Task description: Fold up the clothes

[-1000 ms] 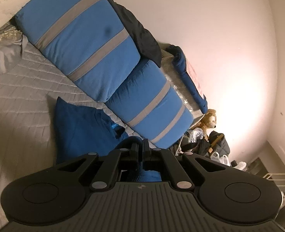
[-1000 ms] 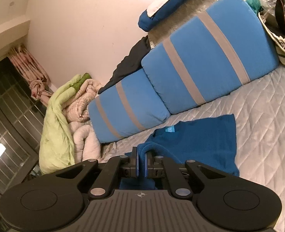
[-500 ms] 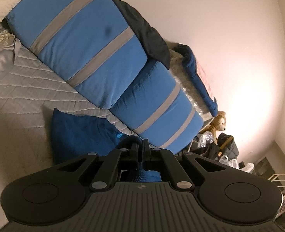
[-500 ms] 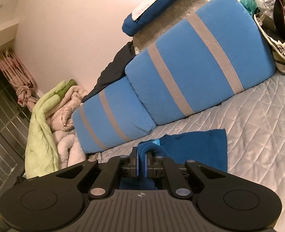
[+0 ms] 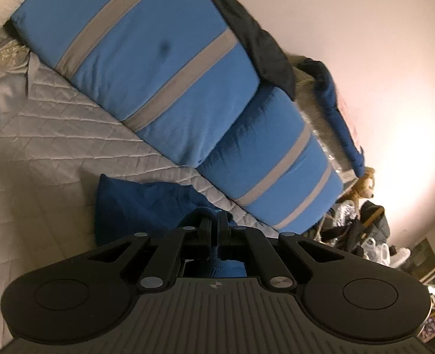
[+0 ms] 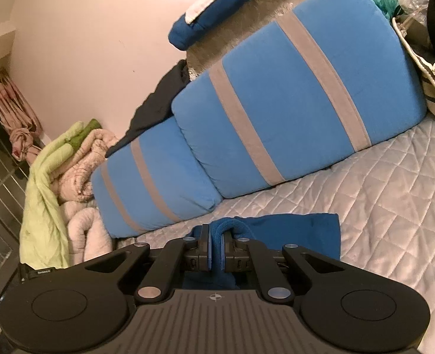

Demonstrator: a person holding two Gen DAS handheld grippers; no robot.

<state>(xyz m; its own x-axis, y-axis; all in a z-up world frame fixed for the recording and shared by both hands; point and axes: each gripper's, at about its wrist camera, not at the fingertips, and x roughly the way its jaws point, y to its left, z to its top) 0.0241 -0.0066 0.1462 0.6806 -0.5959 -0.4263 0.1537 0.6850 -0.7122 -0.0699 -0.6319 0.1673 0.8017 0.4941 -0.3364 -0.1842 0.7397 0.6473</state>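
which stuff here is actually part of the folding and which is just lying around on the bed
Part of the job:
- dark blue garment, on the quilted bed cover
- left gripper, shut on the garment
- right gripper, shut on the garment

Just lying about:
- two blue cushions with grey stripes
- green and pink bedding pile
- black cloth behind the cushions
- teddy bear
- striped bag

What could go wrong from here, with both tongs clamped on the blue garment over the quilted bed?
1. The right tongs pinch a thick bunched roll of the blue garment; layers may slip out unevenly and skew the fold.
2. The left tongs grip near the collar, close to the striped blue cushions; the carried edge may land against them rather than flat.
3. The far part of the garment lies rumpled on the quilted bed cover, so creases may be folded in.
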